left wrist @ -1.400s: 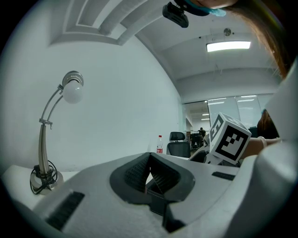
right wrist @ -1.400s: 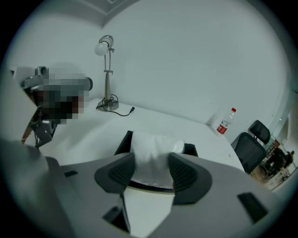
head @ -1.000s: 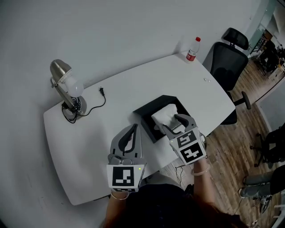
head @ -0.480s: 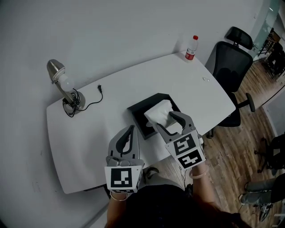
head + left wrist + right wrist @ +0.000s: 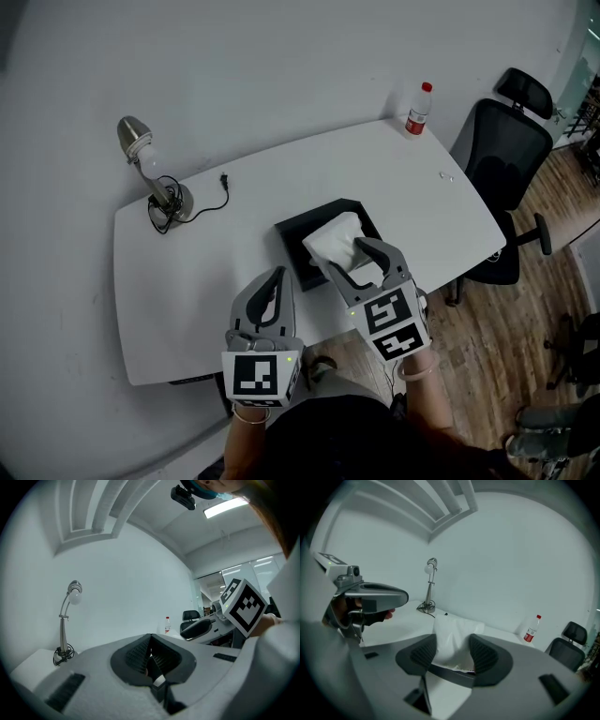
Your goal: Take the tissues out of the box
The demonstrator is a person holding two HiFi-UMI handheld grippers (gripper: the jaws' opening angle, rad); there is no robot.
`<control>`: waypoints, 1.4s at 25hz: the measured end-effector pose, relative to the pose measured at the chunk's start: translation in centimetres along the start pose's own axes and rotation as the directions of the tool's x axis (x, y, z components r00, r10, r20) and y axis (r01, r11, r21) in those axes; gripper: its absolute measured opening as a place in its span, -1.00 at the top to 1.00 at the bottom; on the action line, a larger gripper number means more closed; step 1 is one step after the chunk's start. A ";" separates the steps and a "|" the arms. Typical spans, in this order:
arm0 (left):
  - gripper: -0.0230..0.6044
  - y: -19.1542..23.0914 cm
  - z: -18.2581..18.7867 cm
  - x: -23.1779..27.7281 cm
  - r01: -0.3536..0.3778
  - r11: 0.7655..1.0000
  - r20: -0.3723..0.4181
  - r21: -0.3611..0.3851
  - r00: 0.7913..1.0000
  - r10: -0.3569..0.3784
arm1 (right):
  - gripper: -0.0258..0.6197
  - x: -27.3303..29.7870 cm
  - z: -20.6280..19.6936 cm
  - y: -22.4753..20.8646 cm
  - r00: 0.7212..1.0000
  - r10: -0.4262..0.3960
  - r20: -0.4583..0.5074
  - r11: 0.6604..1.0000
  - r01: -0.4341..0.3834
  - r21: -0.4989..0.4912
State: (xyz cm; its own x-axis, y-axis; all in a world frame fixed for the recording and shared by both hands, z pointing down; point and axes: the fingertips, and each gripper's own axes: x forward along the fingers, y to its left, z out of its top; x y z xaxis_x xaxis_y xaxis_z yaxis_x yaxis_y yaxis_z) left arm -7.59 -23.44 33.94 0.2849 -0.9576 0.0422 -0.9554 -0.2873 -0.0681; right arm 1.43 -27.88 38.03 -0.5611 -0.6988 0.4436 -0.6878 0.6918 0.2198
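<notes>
A black tissue box sits on the white table, with a white tissue standing up out of its opening. My right gripper reaches over the box's near edge. Its jaws straddle the tissue and are closing; the pads stand wide on either side of it without squeezing it. My left gripper hovers over the table's front edge, left of the box, shut with nothing in it. Its ribbed pads meet in the left gripper view.
A silver desk lamp with a coiled black cable stands at the table's back left. A red-capped bottle stands at the back right corner. A black office chair is beyond the right end, on wooden flooring.
The right gripper has edged in closer around the tissue. The left gripper has stayed where it was, and the head view has shifted slightly.
</notes>
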 end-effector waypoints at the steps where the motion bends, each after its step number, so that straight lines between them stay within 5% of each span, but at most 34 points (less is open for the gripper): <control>1: 0.86 -0.1 0.0 -0.1 -0.003 1.000 0.000 -0.002 1.000 0.003 | 0.18 -0.1 0.0 0.1 1.000 0.003 0.005 1.000 -0.003 -0.002; 19: 0.86 -0.1 0.7 -5.1 0.054 0.998 0.041 -0.013 0.998 -0.053 | 0.20 -4.7 2.2 2.1 0.987 -0.127 0.096 0.992 0.127 0.013; 35: 0.86 -0.9 1.3 -12.8 0.038 0.999 0.079 -0.027 0.996 -0.036 | 0.23 -9.9 2.2 8.1 0.983 -0.130 0.131 0.991 0.131 0.006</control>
State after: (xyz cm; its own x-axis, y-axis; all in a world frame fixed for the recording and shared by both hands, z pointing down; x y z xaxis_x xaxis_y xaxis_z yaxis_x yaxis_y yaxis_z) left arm -10.33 -10.92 32.18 0.3243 -0.9454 -0.0339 -0.9456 -0.3229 -0.0397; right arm 0.45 -15.74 33.54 -0.5219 -0.8009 0.2936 -0.7583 0.5933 0.2703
